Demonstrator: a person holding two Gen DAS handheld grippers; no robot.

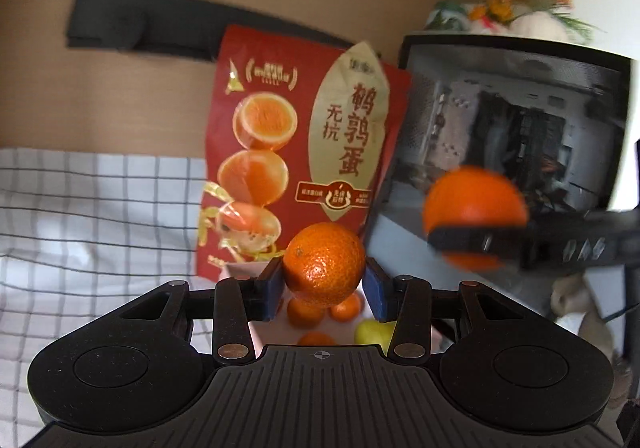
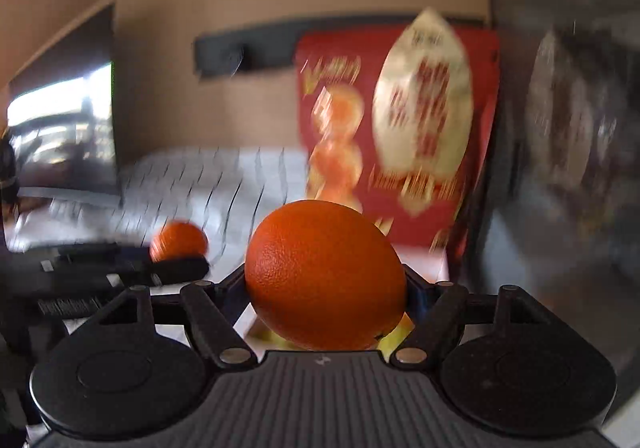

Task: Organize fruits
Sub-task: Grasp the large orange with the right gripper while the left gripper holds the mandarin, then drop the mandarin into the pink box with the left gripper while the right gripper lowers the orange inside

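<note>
My left gripper (image 1: 325, 290) is shut on a small mandarin (image 1: 324, 262) and holds it in the air above a white tray (image 1: 260, 332) with several mandarins (image 1: 306, 312) and a yellow-green fruit (image 1: 374, 332). My right gripper (image 2: 326, 288) is shut on a large orange (image 2: 324, 274), also lifted above the tray (image 2: 250, 322). In the left wrist view the right gripper (image 1: 476, 240) with its orange (image 1: 474, 199) is at the right. In the right wrist view the left gripper (image 2: 176, 268) with its mandarin (image 2: 178, 240) is at the left.
A red snack bag (image 1: 296, 151) stands behind the tray against a tan wall. A black computer case with a glass side (image 1: 516, 135) stands to the right. A white checked cloth (image 1: 88, 215) covers the table to the left. A dark monitor (image 2: 64, 135) is at far left.
</note>
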